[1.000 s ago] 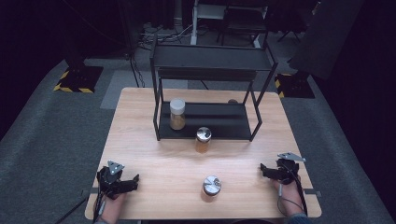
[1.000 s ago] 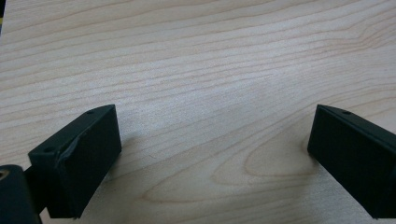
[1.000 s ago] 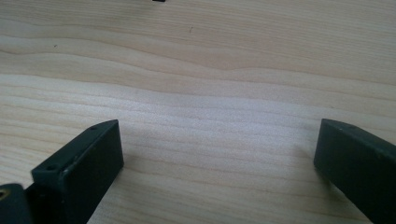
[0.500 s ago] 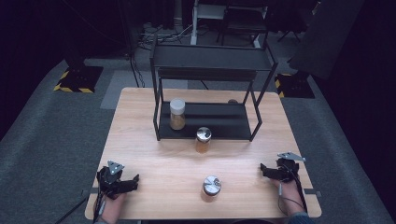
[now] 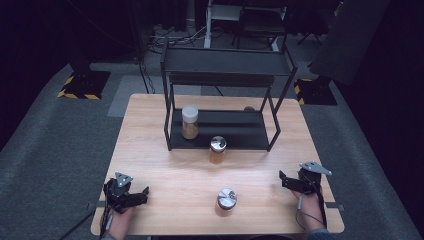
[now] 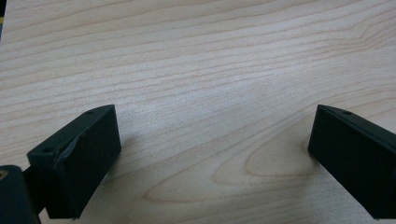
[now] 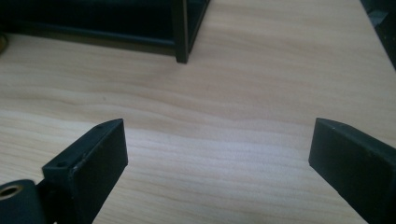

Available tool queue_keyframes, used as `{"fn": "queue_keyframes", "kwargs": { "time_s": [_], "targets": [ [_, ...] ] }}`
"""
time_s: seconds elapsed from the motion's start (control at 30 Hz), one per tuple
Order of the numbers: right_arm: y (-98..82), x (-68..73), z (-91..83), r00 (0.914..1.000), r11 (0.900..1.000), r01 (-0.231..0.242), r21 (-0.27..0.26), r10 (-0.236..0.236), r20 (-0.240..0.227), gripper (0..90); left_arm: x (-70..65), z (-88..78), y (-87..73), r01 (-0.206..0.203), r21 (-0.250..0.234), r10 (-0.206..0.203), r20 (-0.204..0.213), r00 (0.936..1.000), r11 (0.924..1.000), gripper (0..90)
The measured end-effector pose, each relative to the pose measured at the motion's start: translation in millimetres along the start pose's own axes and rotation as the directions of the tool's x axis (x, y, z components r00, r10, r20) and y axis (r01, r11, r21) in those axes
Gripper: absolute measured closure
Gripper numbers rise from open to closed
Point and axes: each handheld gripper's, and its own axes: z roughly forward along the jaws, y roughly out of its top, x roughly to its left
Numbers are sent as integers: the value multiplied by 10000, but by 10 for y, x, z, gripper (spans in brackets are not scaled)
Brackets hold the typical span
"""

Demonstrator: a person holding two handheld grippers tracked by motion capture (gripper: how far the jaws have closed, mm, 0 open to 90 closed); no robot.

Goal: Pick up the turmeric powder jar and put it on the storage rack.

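Note:
My left gripper [image 5: 141,195] rests at the table's front left corner, held by a hand, and points right. In the left gripper view its jaws [image 6: 214,112] stand wide open over bare wood. My right gripper [image 5: 284,181] lies at the front right and points left. It is open [image 7: 217,123] with nothing between the jaws, which have just been closing a little. A silver-lidded jar [image 5: 226,200] stands between the two grippers near the front edge. Another silver-lidded jar [image 5: 217,149] stands just in front of the black rack [image 5: 225,70].
A white-lidded jar [image 5: 190,121] of brown contents stands on the rack's lower shelf at the left. In the right gripper view a rack leg [image 7: 181,32] rises ahead. The wooden table [image 5: 165,165] is surrounded by grey floor.

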Motion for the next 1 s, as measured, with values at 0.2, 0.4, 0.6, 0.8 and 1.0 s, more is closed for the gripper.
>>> {"fn": "queue_keyframes", "kwargs": {
  "time_s": [0.2,0.4,0.6,0.8,1.0],
  "targets": [
    [-20,126,-130,9998,9966,157,-811,-147,132,42,0,0,0,0,2,0,-1,10000,10000,22],
    [-65,220,-237,9997,9857,126,-1683,-90,224,42,0,0,0,-1,1,1,-1,10000,10000,22],
    [-56,272,-288,9999,9770,100,-2131,-72,139,42,0,0,0,0,2,0,-2,10000,10000,22],
    [-25,335,-263,10000,9769,28,-2139,-19,41,42,0,0,0,-1,1,1,-4,10000,10000,22],
    [66,471,-245,9999,9721,101,-2344,-130,-107,42,5,0,1,-13,3,13,6,10000,10000,21]
  ]
}}
